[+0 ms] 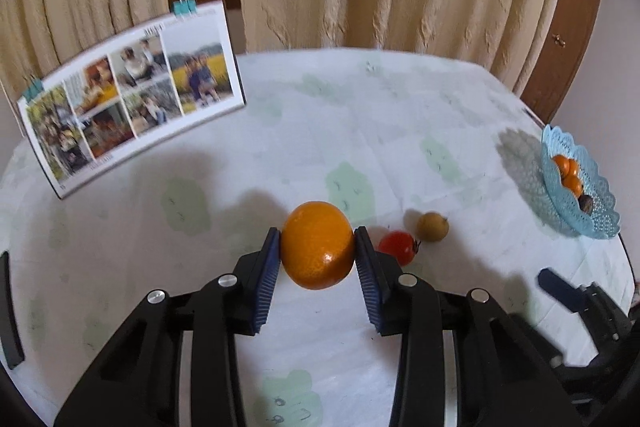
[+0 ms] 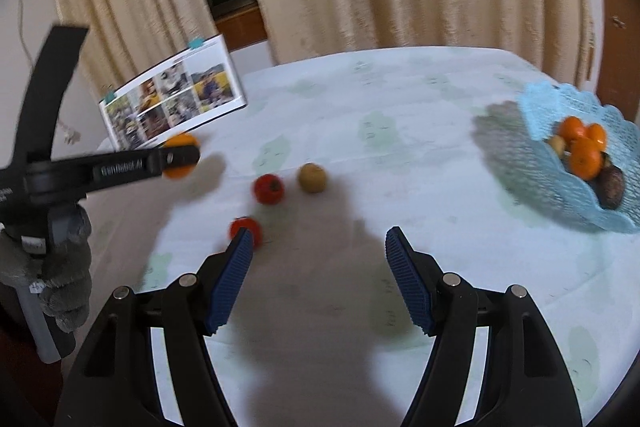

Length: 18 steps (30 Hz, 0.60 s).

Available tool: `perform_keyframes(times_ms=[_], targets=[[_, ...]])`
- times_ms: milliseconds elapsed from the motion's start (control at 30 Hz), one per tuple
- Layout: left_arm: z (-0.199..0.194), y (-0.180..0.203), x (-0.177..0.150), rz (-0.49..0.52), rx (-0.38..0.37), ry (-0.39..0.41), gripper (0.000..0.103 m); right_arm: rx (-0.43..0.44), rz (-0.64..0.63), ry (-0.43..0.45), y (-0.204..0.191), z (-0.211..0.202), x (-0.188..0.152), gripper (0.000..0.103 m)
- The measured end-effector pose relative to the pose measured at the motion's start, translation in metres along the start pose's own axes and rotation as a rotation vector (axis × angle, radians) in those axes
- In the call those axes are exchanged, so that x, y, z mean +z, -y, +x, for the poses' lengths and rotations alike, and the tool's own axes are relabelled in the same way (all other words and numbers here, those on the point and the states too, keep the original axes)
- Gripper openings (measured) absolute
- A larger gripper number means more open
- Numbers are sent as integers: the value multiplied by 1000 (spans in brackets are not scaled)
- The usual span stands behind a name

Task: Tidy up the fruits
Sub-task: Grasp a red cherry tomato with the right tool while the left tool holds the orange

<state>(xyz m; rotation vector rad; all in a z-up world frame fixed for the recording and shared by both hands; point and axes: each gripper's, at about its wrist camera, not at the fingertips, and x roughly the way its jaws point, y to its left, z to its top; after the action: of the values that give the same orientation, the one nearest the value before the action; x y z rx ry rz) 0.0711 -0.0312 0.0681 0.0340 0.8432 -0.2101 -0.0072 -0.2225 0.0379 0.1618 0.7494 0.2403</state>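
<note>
Currently left gripper [image 1: 316, 253] jaws pinch the orange [image 1: 317, 245] above the desk [image 1: 360, 115]. Right gripper [image 2: 318, 239] jaws are spread, holding nothing. Tomato [image 1: 397, 247] and brown fruit [image 1: 432, 225] lie at 3 o'clock of the orange; blue basket [image 1: 600, 219] further out at 3 o'clock.

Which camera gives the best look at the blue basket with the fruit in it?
The right wrist view: the blue basket faces the camera, showing oranges and darker fruit inside. In the left wrist view the blue basket sits small at the right edge, seen nearly edge-on, contents mostly hidden.
</note>
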Motion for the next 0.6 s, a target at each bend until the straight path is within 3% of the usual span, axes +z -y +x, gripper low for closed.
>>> perform_keyframes(times_ms=[233,433,600], targets=[[-26,-3,8,-11,5,63,38,56,-94,-86,-33,33,3,68],[-39,-5,11,-21,0,91,38,60,-148,-150,-51,60,7,42],[-43,-7,13,-26,-3,100,38,58,-154,-171,-57,72,8,30]])
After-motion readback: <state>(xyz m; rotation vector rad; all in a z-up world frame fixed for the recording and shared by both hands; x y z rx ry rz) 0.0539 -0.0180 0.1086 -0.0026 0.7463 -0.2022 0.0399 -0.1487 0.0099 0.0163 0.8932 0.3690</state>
